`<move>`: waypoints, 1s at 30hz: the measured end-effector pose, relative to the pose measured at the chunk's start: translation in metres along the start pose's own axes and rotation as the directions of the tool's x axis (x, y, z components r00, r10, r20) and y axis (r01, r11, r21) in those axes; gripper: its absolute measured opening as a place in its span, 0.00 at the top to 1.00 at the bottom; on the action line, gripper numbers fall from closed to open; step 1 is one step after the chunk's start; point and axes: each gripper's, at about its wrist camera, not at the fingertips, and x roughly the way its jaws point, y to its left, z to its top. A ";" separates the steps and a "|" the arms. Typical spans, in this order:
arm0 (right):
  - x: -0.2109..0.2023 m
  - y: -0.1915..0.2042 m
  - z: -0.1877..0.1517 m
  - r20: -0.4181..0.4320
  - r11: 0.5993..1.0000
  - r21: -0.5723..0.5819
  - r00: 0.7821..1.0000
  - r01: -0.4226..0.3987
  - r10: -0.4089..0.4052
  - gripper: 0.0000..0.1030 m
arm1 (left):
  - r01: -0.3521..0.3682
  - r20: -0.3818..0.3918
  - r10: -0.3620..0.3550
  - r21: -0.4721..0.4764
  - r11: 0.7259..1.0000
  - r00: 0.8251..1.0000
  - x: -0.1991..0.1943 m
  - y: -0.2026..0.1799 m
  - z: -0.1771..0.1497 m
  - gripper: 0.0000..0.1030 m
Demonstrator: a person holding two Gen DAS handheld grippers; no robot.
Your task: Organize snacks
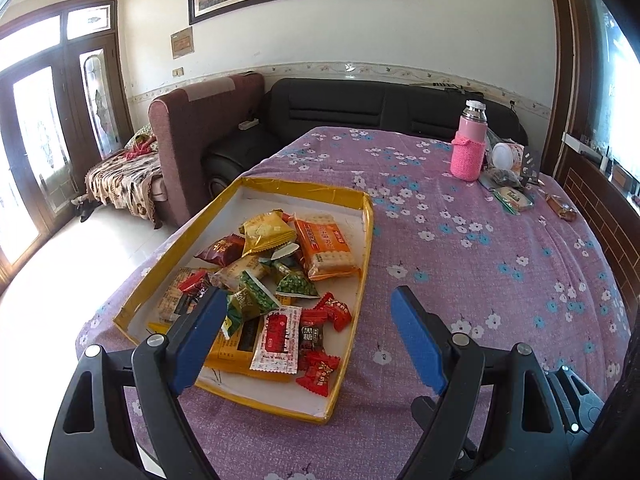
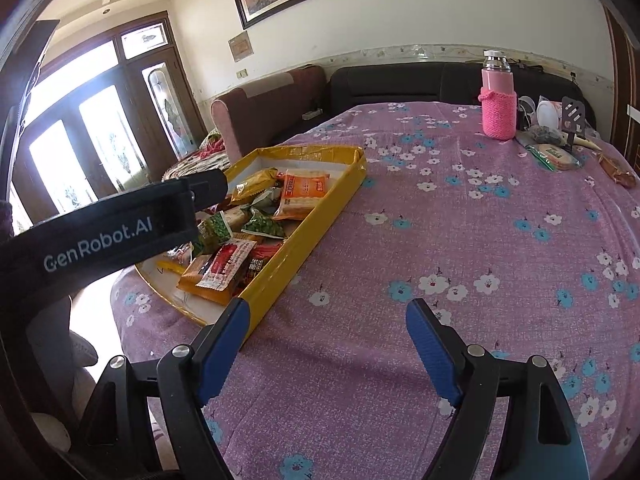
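Left wrist view: left gripper (image 1: pixel 308 300) tilts downward, jaws wide and empty, over the yellow tray (image 1: pixel 304 194) of snacks (image 1: pixel 276 276); right gripper (image 2: pixel 326 312), empty and spread wide, angles down above the tablecloth (image 2: pixel 460 220) beside the tray

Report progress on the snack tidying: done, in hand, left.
Done: most snack packets lie piled in the yellow tray. In hand: nothing; the left claw and right claw are both open and empty. Left: two wrapped snacks, a green-edged packet and a brown one, lie loose on the cloth beyond the pink bottle.
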 end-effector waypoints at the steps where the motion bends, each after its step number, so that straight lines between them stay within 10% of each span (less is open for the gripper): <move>1: 0.002 0.002 0.000 -0.004 1.000 -0.002 1.000 -0.002 0.002 0.21 | -0.004 0.011 0.004 -0.007 1.000 1.000 -0.001 0.003 0.000 0.18; 4: 0.003 0.007 0.000 -0.006 1.000 -0.008 1.000 -0.008 0.007 0.21 | -0.052 0.113 0.056 -0.036 0.998 0.992 -0.017 0.013 0.000 0.18; 9: -0.001 0.017 0.003 0.031 0.999 -0.031 0.999 -0.019 0.020 0.21 | -0.201 0.347 0.226 -0.107 0.974 0.910 -0.072 0.022 0.000 0.12; 12: -0.001 0.026 0.006 0.043 0.998 -0.059 0.999 -0.026 0.029 0.21 | -0.181 0.426 0.203 -0.092 0.979 0.882 -0.086 0.021 -0.006 0.00; 19: 0.009 0.035 -0.001 0.008 0.995 -0.095 0.999 -0.035 0.036 0.21 | -0.106 0.201 0.114 -0.048 0.993 0.973 -0.040 0.020 -0.012 0.00; 30: 0.017 0.032 -0.013 -0.034 0.994 -0.090 0.998 -0.059 0.056 0.21 | -0.102 0.079 0.105 -0.037 0.994 0.991 -0.012 0.013 -0.019 0.00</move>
